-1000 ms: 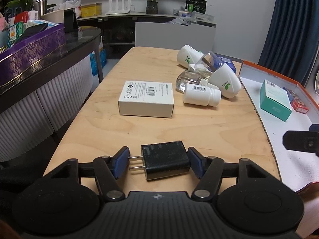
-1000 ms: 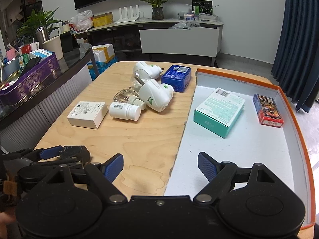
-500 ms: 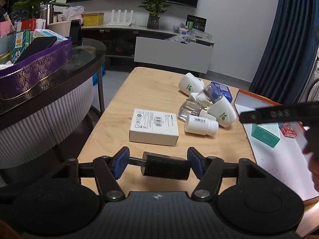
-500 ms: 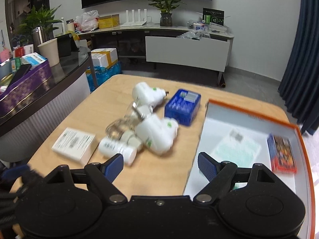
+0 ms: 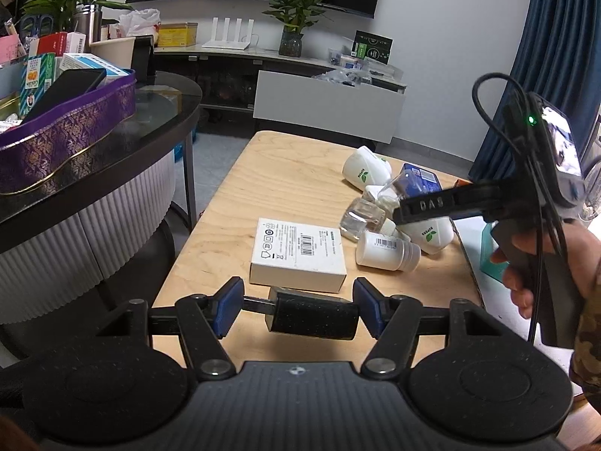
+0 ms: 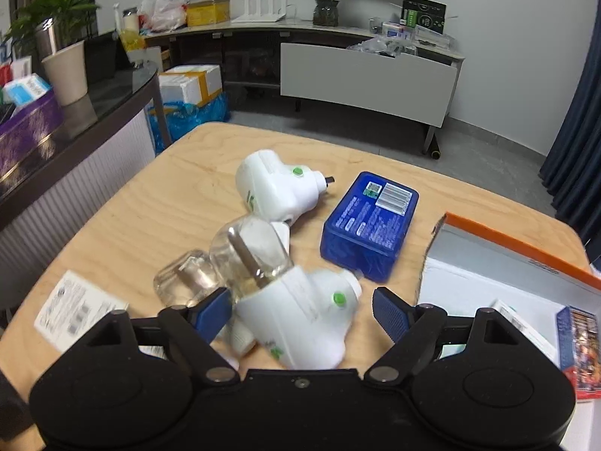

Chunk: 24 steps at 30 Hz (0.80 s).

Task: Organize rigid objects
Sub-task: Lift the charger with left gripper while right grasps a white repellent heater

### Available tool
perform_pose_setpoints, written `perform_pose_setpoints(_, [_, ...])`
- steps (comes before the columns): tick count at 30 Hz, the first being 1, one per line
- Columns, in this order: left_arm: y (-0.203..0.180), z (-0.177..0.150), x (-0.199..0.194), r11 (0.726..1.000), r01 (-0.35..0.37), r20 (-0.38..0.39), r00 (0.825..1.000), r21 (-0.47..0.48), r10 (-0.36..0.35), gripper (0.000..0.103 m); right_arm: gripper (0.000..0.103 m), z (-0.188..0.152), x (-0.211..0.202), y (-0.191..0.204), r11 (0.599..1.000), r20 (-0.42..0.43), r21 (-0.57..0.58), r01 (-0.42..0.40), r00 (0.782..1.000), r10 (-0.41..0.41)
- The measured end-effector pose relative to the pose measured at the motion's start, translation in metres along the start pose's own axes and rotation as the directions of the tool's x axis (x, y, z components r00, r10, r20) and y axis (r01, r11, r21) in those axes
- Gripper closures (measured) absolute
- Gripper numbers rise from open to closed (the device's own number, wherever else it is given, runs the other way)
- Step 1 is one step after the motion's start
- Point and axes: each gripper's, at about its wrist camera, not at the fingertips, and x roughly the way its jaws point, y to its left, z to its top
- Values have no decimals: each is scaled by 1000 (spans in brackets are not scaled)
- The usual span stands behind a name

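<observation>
My left gripper (image 5: pixel 296 306) is shut on a black plug adapter (image 5: pixel 311 317) and holds it above the wooden table (image 5: pixel 281 176). Beyond it lie a white box (image 5: pixel 298 250), a white pill bottle (image 5: pixel 387 250), white plug-in diffusers (image 5: pixel 366 169) and clear refill bottles. My right gripper (image 6: pixel 300 310) is open, its jaws on either side of a white diffuser (image 6: pixel 300 323) with a clear bottle (image 6: pixel 249 251), not closed on it. A second diffuser (image 6: pixel 274 188) and a blue box (image 6: pixel 370 223) lie behind. The right gripper also shows in the left wrist view (image 5: pixel 450 203).
An orange-rimmed white tray (image 6: pixel 518 259) at the right holds a teal box (image 5: pixel 492 251) and a red packet (image 6: pixel 578 342). A dark counter (image 5: pixel 112 143) with a purple basket (image 5: pixel 67 131) stands at the left. Floor lies beyond the table's far edge.
My left gripper lifted the black adapter off the table. My right gripper moved forward from the tray's front to the pile of diffusers, jaws still open.
</observation>
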Motion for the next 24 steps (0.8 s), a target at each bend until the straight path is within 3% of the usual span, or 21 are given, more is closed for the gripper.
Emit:
perform_pose_setpoints(3, [-1,0,4,1000,7,-9,1000,-4,-7,38,9,-2,15,-2,1000,-40,-7,23,999,-24])
perform_pose_setpoints(11, [-5,1,5,1000,5,-9,1000,2,-5,38,10,-12,7,-16,997,13,76,6,1000,-7])
perform_pose_setpoints(24, [-38,11,-6,998,55,23,998,40,-56,38,10,-37,-96,-46,980,133,196,-27,991,1])
